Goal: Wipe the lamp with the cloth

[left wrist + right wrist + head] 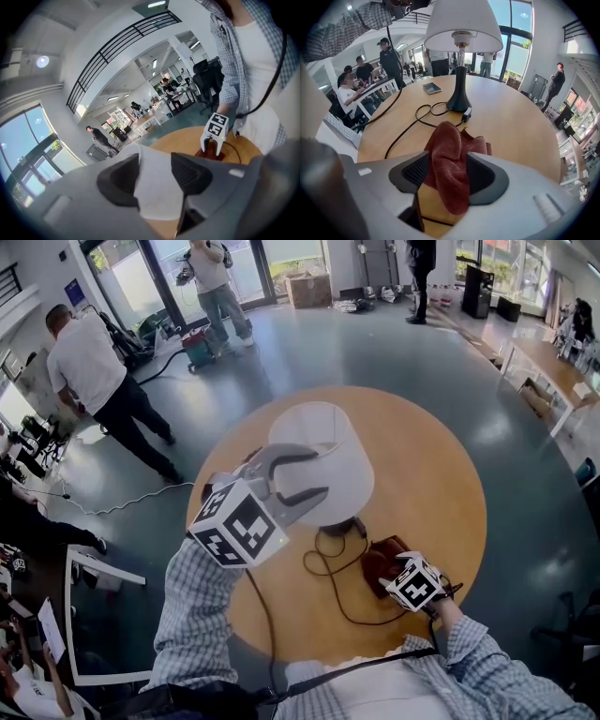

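The lamp has a white shade (330, 432) and stands on a round wooden table (441, 484). My left gripper (321, 472) reaches over the shade's near side. In the left gripper view the shade (159, 201) fills the gap between the dark pads (190, 173), so my left gripper (155, 177) is shut on it. A rust-red cloth (375, 559) lies bunched on the table by the lamp's base. My right gripper (392, 570) points steeply down onto it. Its view shows the cloth (450, 159) drawn up between the jaws of my right gripper (447, 171), with the lamp's dark stem (458, 89) behind.
The lamp's black cord (328, 568) loops across the table between base and cloth. A phone (432, 87) lies on the table beyond the lamp. Several people stand on the grey floor (281, 343) around the table. A white desk (94, 615) stands at the left.
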`<act>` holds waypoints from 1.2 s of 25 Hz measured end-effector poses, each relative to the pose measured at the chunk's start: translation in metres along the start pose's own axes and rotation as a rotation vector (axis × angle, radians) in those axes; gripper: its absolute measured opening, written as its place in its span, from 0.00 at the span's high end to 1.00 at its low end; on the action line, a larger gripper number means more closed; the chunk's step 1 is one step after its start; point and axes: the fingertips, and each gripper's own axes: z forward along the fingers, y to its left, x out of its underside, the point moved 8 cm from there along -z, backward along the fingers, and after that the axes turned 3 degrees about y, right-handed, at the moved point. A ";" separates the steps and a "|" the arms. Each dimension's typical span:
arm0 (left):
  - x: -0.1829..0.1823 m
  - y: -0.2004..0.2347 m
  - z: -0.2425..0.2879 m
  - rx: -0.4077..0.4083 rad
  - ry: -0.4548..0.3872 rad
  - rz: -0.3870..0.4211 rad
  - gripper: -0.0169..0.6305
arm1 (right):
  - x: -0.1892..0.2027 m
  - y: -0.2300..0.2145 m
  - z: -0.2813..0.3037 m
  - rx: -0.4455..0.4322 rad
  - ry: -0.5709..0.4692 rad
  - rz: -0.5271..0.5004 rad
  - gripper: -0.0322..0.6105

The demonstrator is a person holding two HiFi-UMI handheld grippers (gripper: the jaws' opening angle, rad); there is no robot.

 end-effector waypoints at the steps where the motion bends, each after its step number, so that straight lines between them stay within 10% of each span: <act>1: 0.000 -0.001 0.001 -0.001 0.001 0.001 0.65 | 0.002 0.000 0.000 0.000 0.000 0.000 0.56; 30: 0.001 0.008 0.005 -0.014 0.007 0.006 0.65 | -0.005 -0.004 -0.001 -0.012 -0.008 0.001 0.56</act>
